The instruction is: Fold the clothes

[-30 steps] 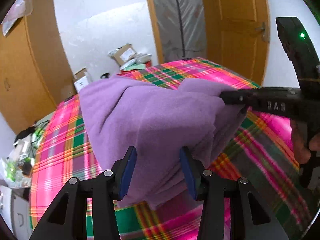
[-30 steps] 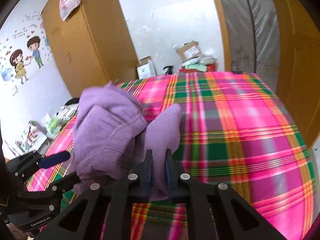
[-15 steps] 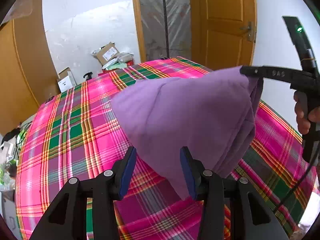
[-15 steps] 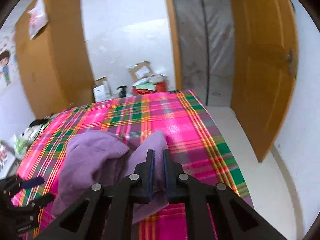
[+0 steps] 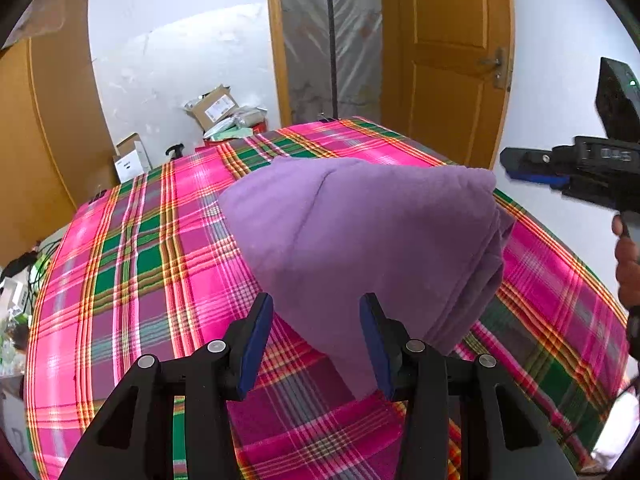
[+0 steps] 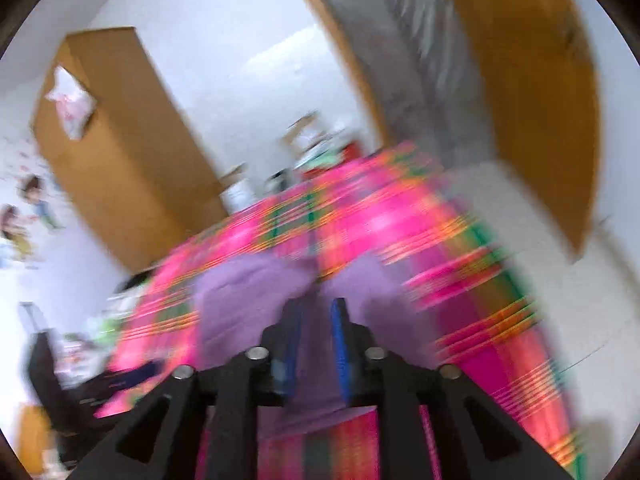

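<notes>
We're looking into a home bedroom: a bed (image 5: 120, 280) wearing a bright pink-and-green plaid cover is filling the floor, a wooden wardrobe (image 6: 120, 148) is standing against the wall, cartoon children stickers (image 6: 24, 216) are decorating it, and cardboard boxes (image 5: 212, 106) are piling up beside the wooden door (image 5: 448, 60).

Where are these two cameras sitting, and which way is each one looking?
Left wrist view: sits on the left gripper, looking down along its open fingers at the purple garment on the plaid bedspread; the right gripper and the person's hand show at right.
Right wrist view: sits on the right gripper, blurred, fingers opening over the purple garment.
Both share the garment, bedspread and wooden door.
</notes>
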`<state>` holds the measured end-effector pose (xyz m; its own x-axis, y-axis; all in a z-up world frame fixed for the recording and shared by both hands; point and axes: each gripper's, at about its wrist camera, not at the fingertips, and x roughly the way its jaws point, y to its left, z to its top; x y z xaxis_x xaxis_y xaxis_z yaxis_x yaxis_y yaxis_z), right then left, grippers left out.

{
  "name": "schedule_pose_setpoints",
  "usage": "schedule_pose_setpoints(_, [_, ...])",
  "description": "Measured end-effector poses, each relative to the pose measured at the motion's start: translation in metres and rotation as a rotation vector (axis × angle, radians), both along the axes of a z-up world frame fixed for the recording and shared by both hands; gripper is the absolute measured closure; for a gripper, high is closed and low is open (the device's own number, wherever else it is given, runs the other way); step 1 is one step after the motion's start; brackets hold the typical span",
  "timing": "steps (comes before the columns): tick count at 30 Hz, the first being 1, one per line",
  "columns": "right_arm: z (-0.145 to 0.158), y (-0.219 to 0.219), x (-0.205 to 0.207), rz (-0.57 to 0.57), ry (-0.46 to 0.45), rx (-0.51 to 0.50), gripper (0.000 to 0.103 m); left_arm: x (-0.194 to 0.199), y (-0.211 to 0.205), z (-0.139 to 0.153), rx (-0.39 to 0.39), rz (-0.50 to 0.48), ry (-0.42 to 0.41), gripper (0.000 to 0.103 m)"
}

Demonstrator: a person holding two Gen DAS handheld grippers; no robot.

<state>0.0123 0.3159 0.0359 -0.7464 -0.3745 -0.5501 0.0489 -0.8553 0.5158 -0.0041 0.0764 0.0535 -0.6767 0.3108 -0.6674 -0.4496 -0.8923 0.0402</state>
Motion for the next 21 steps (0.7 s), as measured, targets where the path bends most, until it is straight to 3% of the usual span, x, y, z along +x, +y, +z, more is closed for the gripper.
schedule_pose_setpoints(3, [-0.01, -0.012, -0.003, 0.067, -0.043, -0.091, 0.066, 0.001, -0.006, -0.003, 0.011, 0.015, -0.02, 0.056])
schedule_pose_setpoints(10, [-0.02, -0.034, -0.028, 0.069, -0.079, -0.063, 0.062, 0.004, -0.022, 0.0, 0.032, 0.041, -0.011, 0.056])
schedule_pose_setpoints(11, [-0.018, -0.036, -0.031, 0.06, -0.069, -0.052, 0.065, 0.004, -0.024, 0.001, 0.035, 0.044, -0.009, 0.056])
schedule_pose_setpoints(13, [-0.011, -0.045, -0.034, 0.054, -0.03, -0.008, 0.084, 0.003, -0.03, 0.003, 0.048, 0.053, -0.009, 0.056])
schedule_pose_setpoints(17, [0.009, -0.07, -0.031, 0.085, 0.058, 0.095, 0.089, 0.0, -0.045, 0.008, 0.074, 0.076, -0.005, 0.056])
schedule_pose_setpoints(21, [0.025, -0.096, -0.029, 0.162, 0.129, 0.111, 0.09, -0.001, -0.062, 0.014, 0.105, 0.105, 0.009, 0.056])
